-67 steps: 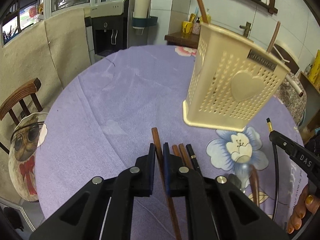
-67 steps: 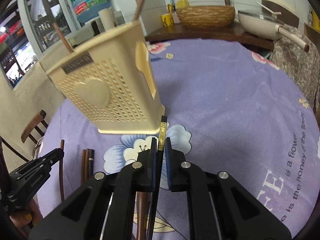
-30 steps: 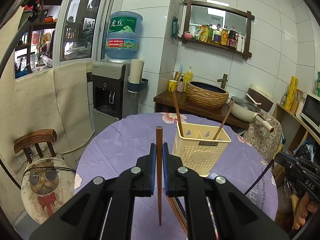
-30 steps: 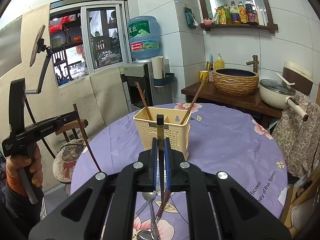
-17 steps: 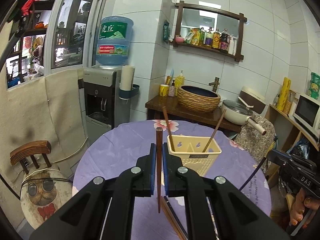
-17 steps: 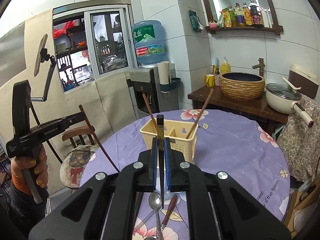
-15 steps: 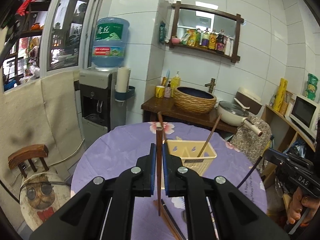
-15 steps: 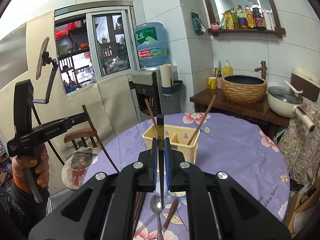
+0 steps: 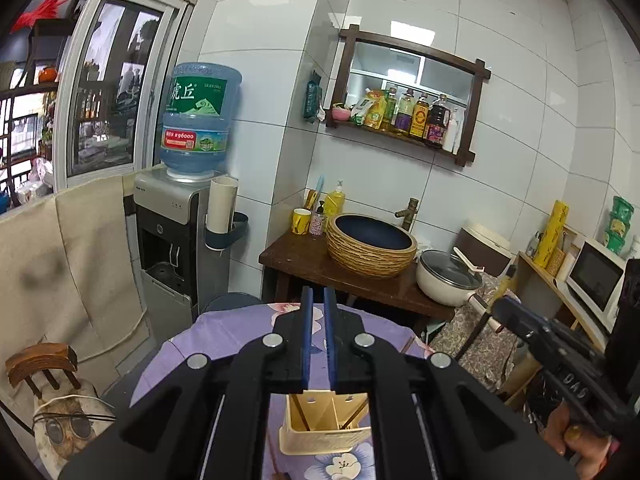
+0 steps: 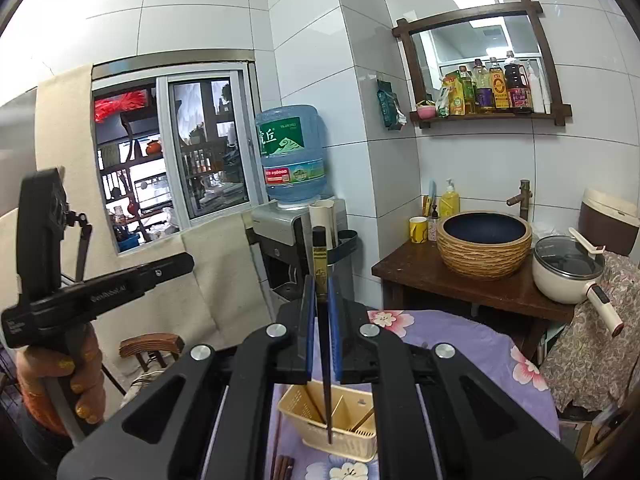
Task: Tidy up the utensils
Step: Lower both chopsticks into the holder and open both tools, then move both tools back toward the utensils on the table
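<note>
Water dispenser (image 9: 180, 240); woven basin (image 9: 371, 245); pot (image 10: 568, 270)

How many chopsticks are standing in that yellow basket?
2 visible: one brown chopstick leans in the basket's left compartment, another in its right, as the left wrist view shows. Part of the basket is hidden, so more may be inside.

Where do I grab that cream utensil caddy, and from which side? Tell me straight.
Take the cream caddy by the rim of its near wall, coming straight down. Its top is open and its walls thin and upright, so one finger goes inside, one outside. Avoid the chopsticks leaning inside.
</note>
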A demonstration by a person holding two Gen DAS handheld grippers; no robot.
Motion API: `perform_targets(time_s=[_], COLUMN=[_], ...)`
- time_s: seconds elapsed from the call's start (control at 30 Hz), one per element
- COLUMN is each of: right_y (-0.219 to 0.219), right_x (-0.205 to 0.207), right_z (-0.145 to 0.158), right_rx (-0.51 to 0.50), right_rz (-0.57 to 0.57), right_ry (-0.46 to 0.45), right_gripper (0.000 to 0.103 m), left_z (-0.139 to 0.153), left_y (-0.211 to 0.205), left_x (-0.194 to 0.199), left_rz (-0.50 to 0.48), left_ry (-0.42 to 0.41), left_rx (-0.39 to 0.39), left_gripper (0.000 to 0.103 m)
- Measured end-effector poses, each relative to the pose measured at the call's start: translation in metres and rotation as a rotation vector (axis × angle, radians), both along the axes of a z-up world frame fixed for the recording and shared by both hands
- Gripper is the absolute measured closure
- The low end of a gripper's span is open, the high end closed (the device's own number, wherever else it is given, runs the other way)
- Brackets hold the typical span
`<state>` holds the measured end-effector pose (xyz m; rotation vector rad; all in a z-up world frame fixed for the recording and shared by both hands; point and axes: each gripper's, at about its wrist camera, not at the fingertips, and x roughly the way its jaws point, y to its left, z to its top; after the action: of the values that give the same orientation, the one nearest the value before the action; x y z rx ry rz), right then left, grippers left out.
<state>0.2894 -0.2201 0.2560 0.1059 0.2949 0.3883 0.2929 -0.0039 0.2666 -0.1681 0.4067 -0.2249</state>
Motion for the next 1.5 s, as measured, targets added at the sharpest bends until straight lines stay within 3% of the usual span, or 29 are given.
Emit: perform_targets(time_s=[0.17,0.47,0.57,0.7,0.8,0.9,0.93,1.0,1.03,1.07,1.17,1.27,1.4,1.5], right_y=[0.002,0.015,0.023,0.026,0.026,0.027,0.027,0.025,0.022,0.019,0.013,0.005,-0.007,-0.025], right_x=[0.026,0.069,0.072,0.076,0.080,0.076,0.073,0.060,0.053,0.043,0.017,-0.009,-0.038,-0.051], right_z=[-0.013,-0.077,-0.100,-0.122,-0.133,-0.134,-0.133,-0.131,-0.130,-0.130,-0.136,-0.158,-0.189,-0.208], right_rx=[0.005,-0.034,-0.076,-0.096,-0.099,-0.116,-0.119,-0.112,-0.104,-0.092,-0.104,-0.116,-0.131,-0.093], right_rz=[-0.040,-0.064,-0.063,-0.061,-0.069,-0.078,-0.073,-0.080,-0.088,-0.098,-0.103,-0.118,-0.132,-0.150], right_ry=[-0.027,0.112,0.136,0.157,0.172,0.142,0.134,0.097,0.076,0.053,0.043,0.090,0.125,0.171], right_gripper=[0.096,0.096,0.096,0.096,0.096,0.095,0.087,0.055,0.033,0.032,0.032,0.032,0.032,0.032], left_z=[-0.017,-0.059,-0.083,-0.126,-0.160,-0.184,-0.189,-0.200,-0.205,-0.214,-0.235,-0.262,-0.294,-0.315], left_y=[0.003,0.020,0.026,0.047,0.063,0.072,0.074,0.078,0.078,0.078,0.076,0.070,0.056,0.050], left_x=[0.015,0.028,0.035,0.049,0.059,0.067,0.068,0.071,0.072,0.076,0.087,0.103,0.131,0.152], left_rz=[0.032,0.076,0.115,0.153,0.195,0.218,0.221,0.231,0.234,0.239,0.239,0.237,0.215,0.199], left_ry=[0.033,0.079,0.100,0.183,0.251,0.291,0.300,0.307,0.308,0.316,0.363,0.422,0.494,0.548], left_rx=[0.021,0.032,0.088,0.085,0.087,0.106,0.105,0.110,0.120,0.142,0.187,0.218,0.259,0.247], left_gripper=[0.097,0.097,0.095,0.067,0.063,0.049,0.040,0.029,0.025,0.025,0.024,0.026,0.053,0.072])
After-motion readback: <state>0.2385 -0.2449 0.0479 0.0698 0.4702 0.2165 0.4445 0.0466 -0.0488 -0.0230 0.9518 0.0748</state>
